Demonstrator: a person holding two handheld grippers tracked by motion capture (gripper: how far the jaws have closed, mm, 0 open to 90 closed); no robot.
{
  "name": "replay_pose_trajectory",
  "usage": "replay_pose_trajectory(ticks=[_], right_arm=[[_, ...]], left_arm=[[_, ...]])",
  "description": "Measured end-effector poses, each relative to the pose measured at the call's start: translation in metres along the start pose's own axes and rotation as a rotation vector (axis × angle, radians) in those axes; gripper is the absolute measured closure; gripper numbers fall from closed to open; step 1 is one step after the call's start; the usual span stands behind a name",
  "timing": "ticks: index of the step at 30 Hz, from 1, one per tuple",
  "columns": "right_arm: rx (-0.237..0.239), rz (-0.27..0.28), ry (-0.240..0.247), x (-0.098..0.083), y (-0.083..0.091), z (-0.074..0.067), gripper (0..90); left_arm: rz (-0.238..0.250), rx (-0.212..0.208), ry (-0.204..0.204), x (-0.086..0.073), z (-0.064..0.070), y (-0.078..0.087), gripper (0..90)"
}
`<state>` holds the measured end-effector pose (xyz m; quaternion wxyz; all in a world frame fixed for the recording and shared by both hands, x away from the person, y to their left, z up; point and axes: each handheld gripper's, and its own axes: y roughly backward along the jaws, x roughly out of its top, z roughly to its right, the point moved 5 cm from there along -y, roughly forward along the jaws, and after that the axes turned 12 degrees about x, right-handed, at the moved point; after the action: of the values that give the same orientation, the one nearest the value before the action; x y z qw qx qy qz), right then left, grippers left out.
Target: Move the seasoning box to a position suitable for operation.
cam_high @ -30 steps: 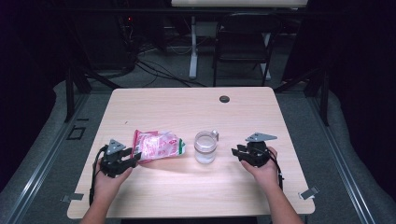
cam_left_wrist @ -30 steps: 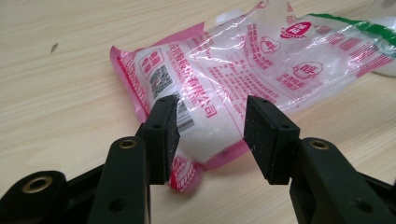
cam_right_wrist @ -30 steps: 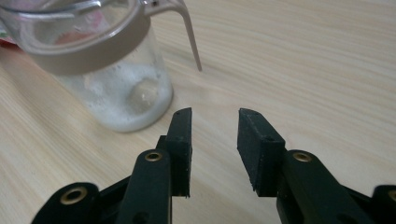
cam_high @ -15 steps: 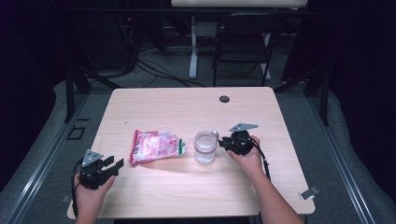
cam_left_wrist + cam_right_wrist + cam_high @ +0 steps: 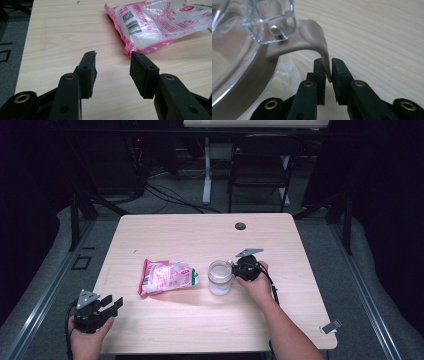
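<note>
1. Desk [image 5: 200, 232] of pale wood, rectangular, rounded at the corners, with a small dark round cap [image 5: 240, 226] near the far edge, right of its middle.
2. Bag [image 5: 167, 276] of clear plastic with pink edges and red print, holding something white, lying flat left of the desk's centre; barcode end seen in the left gripper view [image 5: 160, 22], just beyond the jaws and untouched by them.
3. Jar [image 5: 220, 277] of clear material with a transparent lid and a beige seal, upright near the middle of the desk, just right of the bag and apart from it; rim and clear lid clasp close up in the right gripper view [image 5: 242, 37].
4. Right gripper [image 5: 239, 268] held level against the jar's right side; jaws just closing and now pinched on the beige tab [image 5: 322, 47] that curves out from under the lid clasp, both pads [image 5: 338, 72] pressed to it.
5. Left gripper [image 5: 111, 303] at the near left corner of the desk, over its edge, well apart from bag and jar; jaws spread part-way, nothing between the pads [image 5: 141, 72], bare wood showing in the gap.
</note>
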<state>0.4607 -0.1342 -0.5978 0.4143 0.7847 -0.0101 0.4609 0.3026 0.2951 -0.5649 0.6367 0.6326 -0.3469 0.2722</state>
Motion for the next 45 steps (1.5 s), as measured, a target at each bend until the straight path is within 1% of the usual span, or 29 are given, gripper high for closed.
replay_pose_trajectory(ticks=[3,5,7,8,9,10,12,15,16,18,21,23,25,29,31,33,34,35,36,38,41,43,45], right_arm=[[-0.013,-0.006,0.008,0.001,-0.001,-0.001,82.9],[-0.024,-0.017,0.025,0.001,0.0,-0.002,83.5],[-0.036,-0.02,0.028,0.0,0.0,-0.002,83.8],[-0.036,-0.018,0.027,0.0,0.001,-0.003,83.9],[-0.036,-0.024,0.031,-0.001,0.002,-0.003,84.1],[-0.043,-0.02,0.032,-0.001,0.002,-0.004,84.3],[-0.047,-0.028,0.036,-0.003,0.004,-0.005,84.6],[-0.07,-0.034,0.043,-0.005,0.009,-0.008,85.2],[-0.07,-0.035,0.039,-0.005,0.01,-0.009,85.3],[-0.081,-0.038,0.038,-0.008,0.013,-0.01,85.3],[-0.103,-0.042,0.037,-0.012,0.018,-0.013,85.6],[-0.119,-0.047,0.039,-0.016,0.021,-0.015,85.8],[-0.128,-0.048,0.026,-0.02,0.025,-0.018,85.9],[-0.139,-0.051,0.008,-0.028,0.033,-0.024,85.8],[-0.145,-0.051,0.008,-0.032,0.037,-0.028,85.6],[-0.146,-0.054,-0.008,-0.037,0.041,-0.033,84.9],[-0.143,-0.049,-0.016,-0.039,0.043,-0.036,84.6],[-0.146,-0.054,-0.02,-0.042,0.046,-0.039,84.4],[-0.139,-0.05,-0.018,-0.043,0.048,-0.042,84.4],[-0.132,-0.051,-0.01,-0.047,0.05,-0.047,84.6],[-0.143,-0.056,0.008,-0.051,0.053,-0.055,84.9],[-0.121,-0.063,0.004,-0.055,0.055,-0.061,83.9],[-0.099,-0.053,-0.006,-0.058,0.058,-0.067,82.6]], left_arm=[[0.0,-0.001,-0.001,0.0,0.0,0.0,57.0],[0.001,-0.007,-0.002,0.001,0.002,-0.001,57.4],[0.0,-0.014,-0.01,0.001,0.005,-0.002,57.4],[-0.007,-0.017,-0.022,0.002,0.006,-0.002,57.4],[0.002,-0.021,-0.022,0.003,0.007,-0.003,57.4],[0.0,-0.025,-0.027,0.003,0.008,-0.004,57.4],[0.012,-0.036,-0.029,0.006,0.012,-0.005,57.4],[0.012,-0.052,-0.036,0.009,0.017,-0.008,57.5],[0.016,-0.058,-0.042,0.01,0.019,-0.01,57.6],[0.023,-0.072,-0.047,0.013,0.024,-0.012,57.7],[0.025,-0.089,-0.067,0.017,0.031,-0.016,58.2],[0.031,-0.113,-0.085,0.022,0.041,-0.02,58.6],[0.031,-0.126,-0.101,0.024,0.046,-0.022,58.9],[0.038,-0.161,-0.138,0.03,0.06,-0.027,59.0],[0.044,-0.176,-0.15,0.033,0.066,-0.029,59.0],[0.048,-0.198,-0.164,0.037,0.075,-0.031,59.1],[0.055,-0.209,-0.175,0.04,0.08,-0.032,59.1],[0.057,-0.217,-0.181,0.042,0.084,-0.033,59.4],[0.058,-0.224,-0.191,0.044,0.088,-0.035,59.4],[0.051,-0.243,-0.195,0.047,0.096,-0.037,59.3],[0.052,-0.27,-0.214,0.051,0.108,-0.04,59.5],[0.058,-0.279,-0.234,0.053,0.116,-0.041,59.9],[0.061,-0.292,-0.256,0.056,0.123,-0.042,60.7]])
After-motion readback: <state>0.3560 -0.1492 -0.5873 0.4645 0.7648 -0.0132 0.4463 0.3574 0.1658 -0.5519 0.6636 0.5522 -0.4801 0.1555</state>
